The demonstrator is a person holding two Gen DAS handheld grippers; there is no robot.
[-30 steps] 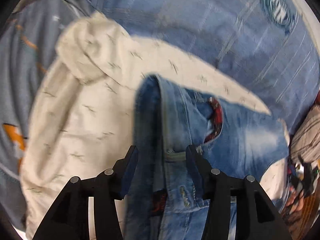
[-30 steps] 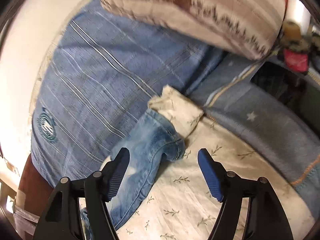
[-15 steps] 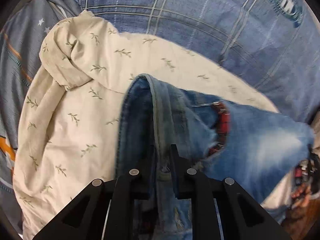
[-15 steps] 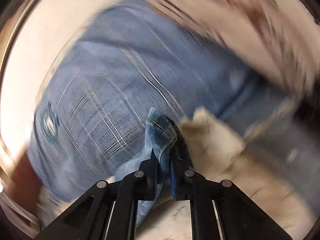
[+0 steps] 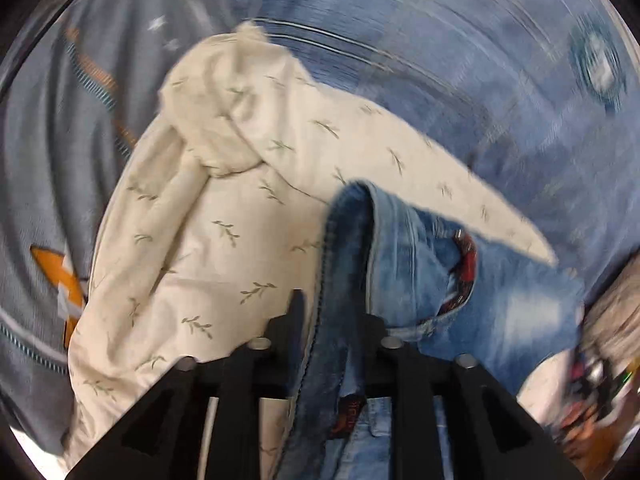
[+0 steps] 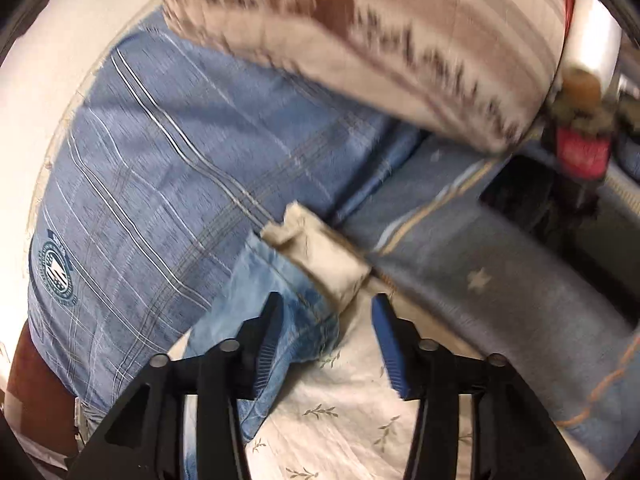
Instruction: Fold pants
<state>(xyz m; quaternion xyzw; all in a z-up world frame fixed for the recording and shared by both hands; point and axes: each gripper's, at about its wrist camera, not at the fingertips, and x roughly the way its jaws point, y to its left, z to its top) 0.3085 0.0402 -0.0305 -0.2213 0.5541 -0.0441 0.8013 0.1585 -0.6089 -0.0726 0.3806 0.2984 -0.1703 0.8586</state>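
Note:
Light-blue jeans (image 5: 420,248) lie on a cream leaf-print cloth (image 5: 224,208) on the bed. In the left wrist view a folded edge of the waistband runs up between the fingers of my left gripper (image 5: 334,312). Its jaws are opening and the denim sits loosely between them. The right wrist view shows the leg hem of the jeans (image 6: 264,280) lying flat beside a rolled end of the cream cloth (image 6: 324,256). My right gripper (image 6: 328,304) hovers over the hem. Its jaws are opening too, wide apart and gripping nothing.
A blue plaid sheet (image 6: 168,168) covers the bed under the clothes. A grey-blue blanket with stars (image 6: 500,280) lies to the right, and a beige striped pillow (image 6: 380,32) at the top. Small clutter (image 5: 592,392) sits past the bed's edge.
Both grippers closed on the denim half a second ago, left on the waistband and right on the lifted hem. Both have now parted, and the hem lies back on the bed.

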